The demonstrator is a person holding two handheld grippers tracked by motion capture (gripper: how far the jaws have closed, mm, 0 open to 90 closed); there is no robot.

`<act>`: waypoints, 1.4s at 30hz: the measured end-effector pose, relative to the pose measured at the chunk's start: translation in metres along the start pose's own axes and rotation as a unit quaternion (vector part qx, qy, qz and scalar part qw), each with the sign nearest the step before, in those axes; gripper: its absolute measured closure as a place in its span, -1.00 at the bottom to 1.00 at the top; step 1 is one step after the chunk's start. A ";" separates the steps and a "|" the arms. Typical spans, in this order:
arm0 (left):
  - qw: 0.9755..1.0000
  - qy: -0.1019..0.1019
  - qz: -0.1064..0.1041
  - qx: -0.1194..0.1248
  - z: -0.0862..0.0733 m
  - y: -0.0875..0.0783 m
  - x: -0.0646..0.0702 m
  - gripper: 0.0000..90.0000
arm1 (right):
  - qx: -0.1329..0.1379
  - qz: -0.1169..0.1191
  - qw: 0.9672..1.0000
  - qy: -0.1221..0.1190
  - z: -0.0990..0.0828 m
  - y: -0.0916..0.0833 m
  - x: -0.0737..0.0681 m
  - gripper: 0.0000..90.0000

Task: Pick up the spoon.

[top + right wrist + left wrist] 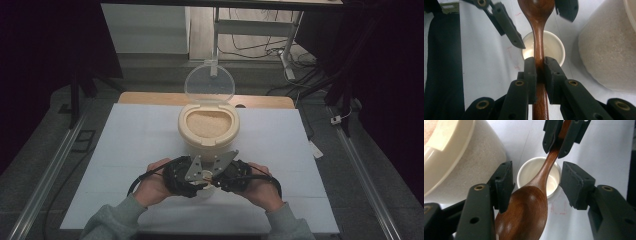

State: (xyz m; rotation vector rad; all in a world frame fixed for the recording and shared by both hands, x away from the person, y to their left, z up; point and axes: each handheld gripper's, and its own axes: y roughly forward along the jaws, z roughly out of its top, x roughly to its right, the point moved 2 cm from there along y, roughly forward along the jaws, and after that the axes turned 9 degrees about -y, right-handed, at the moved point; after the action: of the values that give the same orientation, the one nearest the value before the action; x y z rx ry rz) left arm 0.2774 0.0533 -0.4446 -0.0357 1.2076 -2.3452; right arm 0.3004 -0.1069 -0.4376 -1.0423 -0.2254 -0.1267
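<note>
A dark wooden spoon (531,205) hangs over a small white cup (534,170) on the white table. My right gripper (539,63) is shut on the spoon's handle (539,37); in the left gripper view it comes in from the top (560,138). My left gripper (537,173) stands around the spoon's bowl, one pad close beside the bowl's edge and the other clearly apart from it. In the high view the left gripper (192,175) and the right gripper (222,175) meet tip to tip just in front of the cream container (208,125).
The cream container (461,165) holds pale grain, and its clear round lid (210,82) stands open behind it. It sits close beside the cup (551,45). A white sheet (125,150) covers the table, with dark floor and metal rails on both sides.
</note>
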 end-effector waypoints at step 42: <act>0.979 0.080 0.183 0.049 -0.012 0.008 0.019 0.84 | 0.167 -0.207 0.932 0.245 -0.024 -0.056 -0.003 0.10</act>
State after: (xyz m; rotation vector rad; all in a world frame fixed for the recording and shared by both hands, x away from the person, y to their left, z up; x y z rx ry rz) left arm 0.2610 0.0501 -0.4622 0.3829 1.0636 -2.1072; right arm 0.2884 -0.1558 -0.4029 -0.5849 -0.0053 -0.6991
